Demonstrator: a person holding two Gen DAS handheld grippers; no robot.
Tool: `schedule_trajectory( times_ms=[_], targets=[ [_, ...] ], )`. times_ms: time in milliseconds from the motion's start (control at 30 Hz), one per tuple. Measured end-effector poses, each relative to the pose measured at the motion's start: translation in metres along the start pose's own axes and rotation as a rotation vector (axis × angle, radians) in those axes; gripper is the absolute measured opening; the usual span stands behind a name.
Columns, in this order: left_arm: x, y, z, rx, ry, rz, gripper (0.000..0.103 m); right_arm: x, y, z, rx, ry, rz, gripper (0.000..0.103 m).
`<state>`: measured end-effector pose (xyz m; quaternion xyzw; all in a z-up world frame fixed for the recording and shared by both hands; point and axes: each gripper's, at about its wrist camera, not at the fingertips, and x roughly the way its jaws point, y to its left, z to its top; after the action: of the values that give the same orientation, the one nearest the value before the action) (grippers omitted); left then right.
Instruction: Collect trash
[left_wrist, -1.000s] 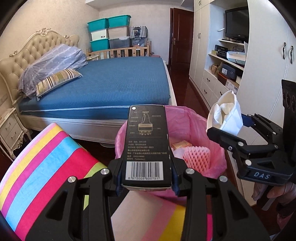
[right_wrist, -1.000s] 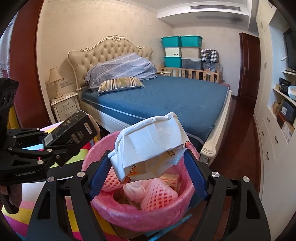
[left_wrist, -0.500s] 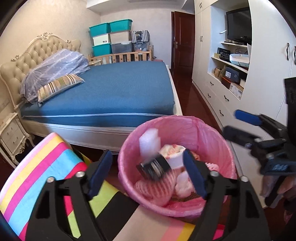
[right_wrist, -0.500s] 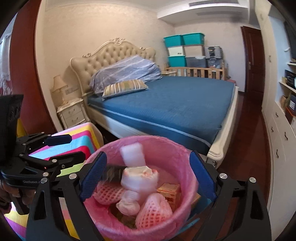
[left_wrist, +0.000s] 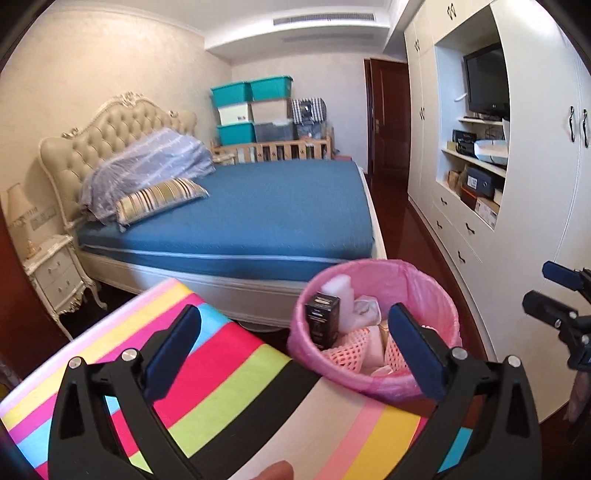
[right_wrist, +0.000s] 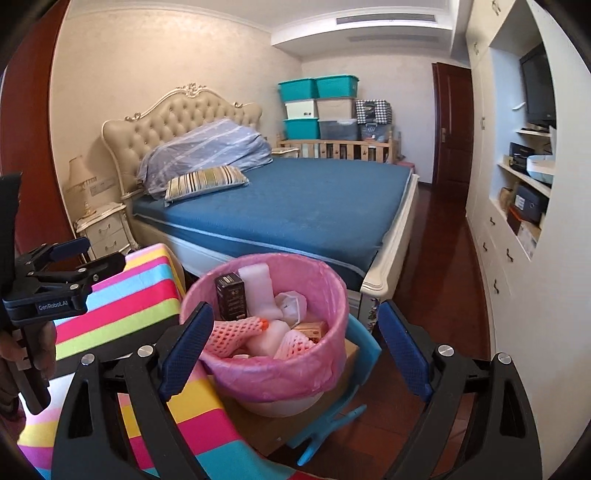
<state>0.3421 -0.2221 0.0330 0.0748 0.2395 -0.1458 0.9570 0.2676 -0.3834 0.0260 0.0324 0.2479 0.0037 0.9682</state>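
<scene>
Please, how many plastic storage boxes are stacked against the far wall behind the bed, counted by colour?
teal plastic storage boxes: 3
white or cream plastic storage boxes: 2
grey translucent plastic storage box: 1
Total: 6

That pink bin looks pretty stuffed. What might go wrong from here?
Two things, as guesses. The black box stands upright on the heap in the pink-lined trash bin, reaching its rim, so more trash or a bump might tip it out. The bin seems to rest on a cardboard box beside the striped table, so a knock from the open right gripper or the open left gripper could shift it.
</scene>
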Motion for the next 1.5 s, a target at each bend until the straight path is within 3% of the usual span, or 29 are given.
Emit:
schedule_trajectory(
  times_ms=[200,467,733,1067,1500],
  targets=[
    [-0.047,0.003,-0.002,0.008,-0.035,-0.002,0.098,-0.030,0.025,0.003,-0.055,-0.003,-0.040,0.085],
    [-0.078,-0.009,-0.033,0.044,-0.030,0.006,0.098,-0.035,0.047,-0.013,-0.108,0.052,0.002,0.085],
    [-0.084,-0.014,-0.071,0.027,0.001,0.014,0.098,-0.031,0.051,-0.040,-0.121,0.084,0.052,0.085],
    [-0.086,-0.017,-0.074,0.014,-0.039,0.012,0.098,-0.039,0.051,-0.044,-0.105,0.007,0.070,0.085],
    [-0.078,-0.015,-0.077,-0.009,-0.028,0.014,0.098,-0.033,0.055,-0.047,-0.122,0.023,0.066,0.085]
  ],
)
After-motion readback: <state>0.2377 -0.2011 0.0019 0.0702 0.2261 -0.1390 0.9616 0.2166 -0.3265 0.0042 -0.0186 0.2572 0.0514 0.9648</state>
